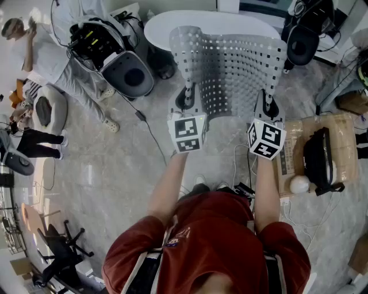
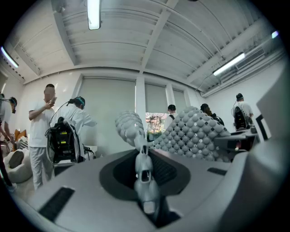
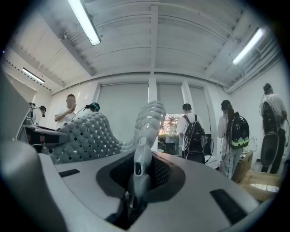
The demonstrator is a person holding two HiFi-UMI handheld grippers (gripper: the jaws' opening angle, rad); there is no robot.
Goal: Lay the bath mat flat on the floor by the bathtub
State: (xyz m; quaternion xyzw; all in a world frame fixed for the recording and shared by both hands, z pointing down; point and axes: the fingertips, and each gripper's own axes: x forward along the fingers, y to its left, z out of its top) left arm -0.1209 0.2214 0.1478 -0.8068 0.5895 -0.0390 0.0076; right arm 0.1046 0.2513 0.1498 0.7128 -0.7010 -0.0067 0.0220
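Near: left hand-held gripper [image 1: 187, 95] and right hand-held gripper [image 1: 268, 99], both level, each clamped shut on a near corner of the pale grey perforated rubber bath mat [image 1: 230, 63]. The mat hangs in the air, bowed between them, above the marbled grey floor [image 1: 115, 172]. Its far edge reads against the white oval bathtub [image 1: 167, 26]. Likely risks: the pinches sit on a thin edge, so a jerk could slip a corner. The slack middle could fold under on lowering. The far edge could drape on the tub rim.

A pale marble floor [image 1: 115, 166] lies under a white beamed ceiling [image 2: 181, 50] with strip lights [image 2: 94, 13].
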